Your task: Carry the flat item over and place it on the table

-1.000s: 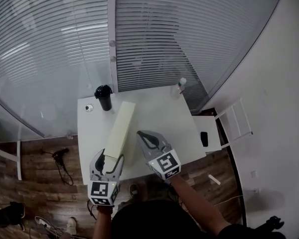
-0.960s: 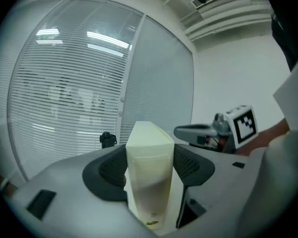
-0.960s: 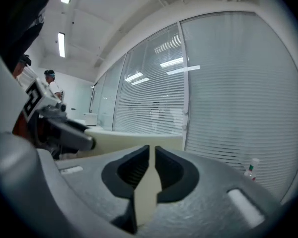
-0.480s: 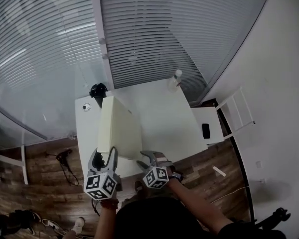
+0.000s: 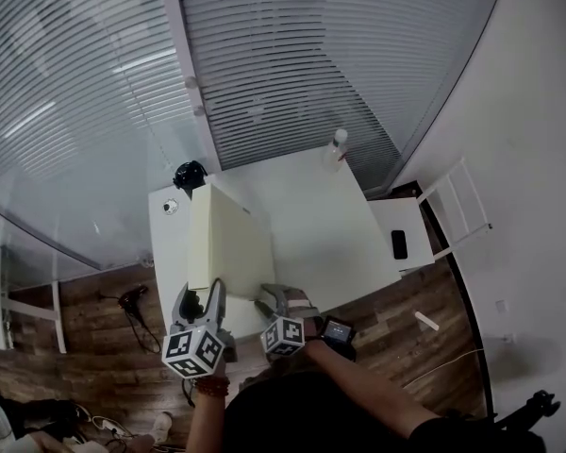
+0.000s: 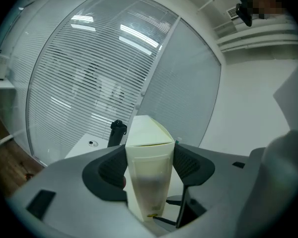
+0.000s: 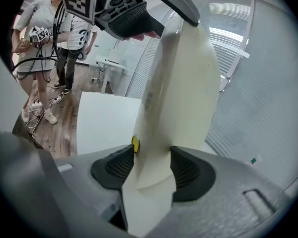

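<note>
A flat cream box [image 5: 226,243] is held on edge over the white table [image 5: 311,225]. My left gripper [image 5: 200,295] is shut on the box's near left edge; in the left gripper view both pads press the box [image 6: 148,148]. My right gripper [image 5: 272,295] sits at the near right corner. Its jaws have just been opening. In the right gripper view the box [image 7: 184,83] passes between the jaws of this gripper [image 7: 153,160], pads close beside its faces without squeezing. The left gripper [image 7: 134,19] shows at the top of that view.
A black cup [image 5: 190,174] and a small round thing stand at the table's far left corner, a clear bottle [image 5: 336,145] at the far right. A white side stand [image 5: 410,239] with a phone is to the right. People [image 7: 44,33] stand on the wooden floor.
The box has swung from edge-on to showing its broad face. My right gripper dropped to the box's near corner and opened around it. The left gripper rolled with the box.
</note>
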Available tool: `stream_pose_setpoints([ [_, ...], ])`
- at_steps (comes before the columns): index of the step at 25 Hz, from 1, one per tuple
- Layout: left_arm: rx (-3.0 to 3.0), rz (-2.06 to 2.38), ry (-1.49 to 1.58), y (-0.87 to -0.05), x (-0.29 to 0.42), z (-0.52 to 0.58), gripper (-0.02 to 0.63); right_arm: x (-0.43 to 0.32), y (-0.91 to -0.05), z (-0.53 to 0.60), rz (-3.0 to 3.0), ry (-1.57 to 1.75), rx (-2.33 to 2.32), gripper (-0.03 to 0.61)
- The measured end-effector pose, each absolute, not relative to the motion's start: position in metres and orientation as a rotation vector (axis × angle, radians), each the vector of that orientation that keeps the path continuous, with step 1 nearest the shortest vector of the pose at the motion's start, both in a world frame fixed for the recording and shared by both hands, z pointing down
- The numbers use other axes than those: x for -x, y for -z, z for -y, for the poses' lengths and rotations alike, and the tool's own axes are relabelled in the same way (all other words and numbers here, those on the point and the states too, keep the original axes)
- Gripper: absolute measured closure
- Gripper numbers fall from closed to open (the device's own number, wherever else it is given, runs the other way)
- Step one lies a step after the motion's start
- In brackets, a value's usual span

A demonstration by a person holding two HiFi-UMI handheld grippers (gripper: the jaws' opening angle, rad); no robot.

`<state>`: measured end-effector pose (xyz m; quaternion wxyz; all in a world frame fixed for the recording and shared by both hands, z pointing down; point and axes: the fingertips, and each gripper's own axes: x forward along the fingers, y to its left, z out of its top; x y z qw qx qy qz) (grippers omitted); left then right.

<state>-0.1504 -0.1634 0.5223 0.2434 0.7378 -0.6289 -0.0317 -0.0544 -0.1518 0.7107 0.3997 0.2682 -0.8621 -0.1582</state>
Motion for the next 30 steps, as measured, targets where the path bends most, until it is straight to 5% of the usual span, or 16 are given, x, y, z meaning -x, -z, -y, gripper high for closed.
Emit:
stream_pose_setpoints([
  [18, -1.980, 1.655, 0.107, -0.529, 0.165, 0.164, 0.324, 0.067, -0.696, 0.161, 2.099, 0.621, -0.723, 0.356],
  [30, -2.172, 1.702, -0.285, -0.551, 0.172, 0.145, 0.324, 0.032, -0.709, 0.178, 1.983, 0.691, -0.728, 0.446],
])
